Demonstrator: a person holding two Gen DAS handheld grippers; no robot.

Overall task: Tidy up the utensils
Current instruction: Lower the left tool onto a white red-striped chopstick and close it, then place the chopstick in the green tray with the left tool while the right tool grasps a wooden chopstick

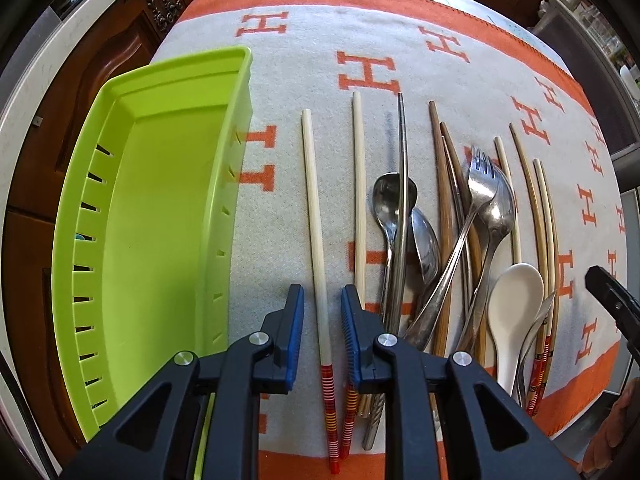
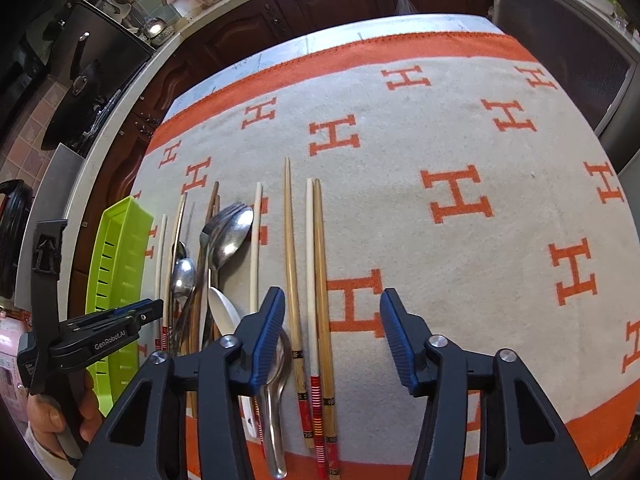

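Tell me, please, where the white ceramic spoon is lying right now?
In the left wrist view the white ceramic spoon lies on the orange-and-grey cloth at the right of the utensil pile, between the metal fork and the bamboo chopsticks, far from the green tray.

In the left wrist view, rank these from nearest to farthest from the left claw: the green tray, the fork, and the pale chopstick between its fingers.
1. Pale chopstick: runs right between the fingers of the left claw.
2. Green tray: just to the claw's left.
3. Fork: farther right and ahead, in the pile of utensils.
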